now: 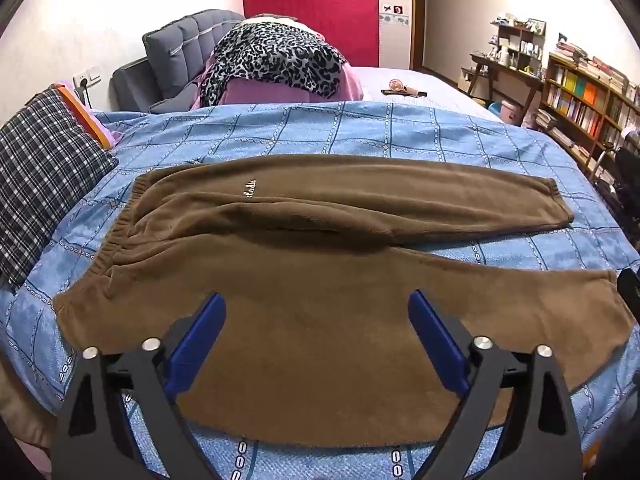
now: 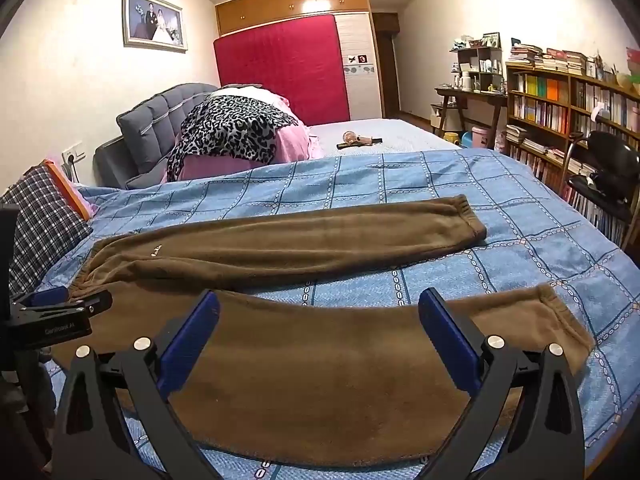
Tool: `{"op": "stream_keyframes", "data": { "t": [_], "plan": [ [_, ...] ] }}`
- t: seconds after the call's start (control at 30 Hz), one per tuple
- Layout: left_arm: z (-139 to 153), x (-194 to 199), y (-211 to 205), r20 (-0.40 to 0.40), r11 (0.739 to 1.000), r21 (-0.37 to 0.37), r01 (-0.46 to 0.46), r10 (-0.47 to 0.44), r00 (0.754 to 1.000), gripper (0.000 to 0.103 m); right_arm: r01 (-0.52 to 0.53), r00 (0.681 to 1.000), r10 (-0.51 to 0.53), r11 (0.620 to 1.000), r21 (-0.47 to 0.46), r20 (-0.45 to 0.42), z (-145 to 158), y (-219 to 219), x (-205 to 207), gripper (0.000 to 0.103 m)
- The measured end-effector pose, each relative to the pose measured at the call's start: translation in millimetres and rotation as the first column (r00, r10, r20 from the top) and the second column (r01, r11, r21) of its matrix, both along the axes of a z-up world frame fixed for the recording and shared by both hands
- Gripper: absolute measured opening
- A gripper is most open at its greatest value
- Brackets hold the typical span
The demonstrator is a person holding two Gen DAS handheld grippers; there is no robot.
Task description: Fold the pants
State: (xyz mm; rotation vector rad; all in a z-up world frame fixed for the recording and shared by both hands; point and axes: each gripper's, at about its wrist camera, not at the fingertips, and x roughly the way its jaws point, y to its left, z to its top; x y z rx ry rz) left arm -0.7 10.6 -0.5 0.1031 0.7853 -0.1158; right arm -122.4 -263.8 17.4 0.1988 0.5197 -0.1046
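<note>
Brown fleece pants (image 1: 312, 320) lie spread flat on the blue patterned bedspread (image 1: 360, 128), waistband at the left, the two legs apart and pointing right. The far leg ends in a cuff (image 2: 468, 216); the near leg's cuff (image 2: 560, 312) lies near the right. My left gripper (image 1: 318, 312) is open and empty, just above the near leg by the hip. My right gripper (image 2: 320, 312) is open and empty above the near leg (image 2: 320, 380). The left gripper also shows in the right wrist view (image 2: 68, 304) at the waistband.
A plaid pillow (image 1: 44, 176) lies at the left. A leopard-print cloth on pink bedding (image 1: 276, 60) is heaped behind, before a grey headboard (image 1: 180, 52). Small objects (image 2: 358, 140) lie on the far mattress. Bookshelves (image 2: 568, 108) and a chair (image 2: 608, 176) stand right.
</note>
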Motion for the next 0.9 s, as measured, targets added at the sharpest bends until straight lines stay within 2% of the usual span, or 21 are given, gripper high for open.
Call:
{"op": "stream_keyframes", "data": {
  "t": [0.27,0.5,0.73,0.9],
  "plan": [
    [-1,-1,5,-0.004,1.0,-0.004,-0.006,0.006,1.0,0.09,0.016,1.0,-0.016,1.0,-0.016,0.002,-1,1,0,0.1],
    [0,-3,4,0.011,1.0,0.011,-0.011,0.011,1.0,0.09,0.015,1.0,-0.015,1.0,0.006,0.005,-3,-3,-1,0.1],
    [1,-3,4,0.023,0.999,0.031,-0.023,0.022,0.999,0.09,0.023,0.997,-0.02,0.999,0.034,-0.069,-14,-12,6,0.1],
    [1,-1,5,0.019,0.999,0.036,-0.029,0.028,0.999,0.09,0.011,0.998,-0.009,0.999,0.037,-0.068,-14,-11,4,0.1]
  ]
}}
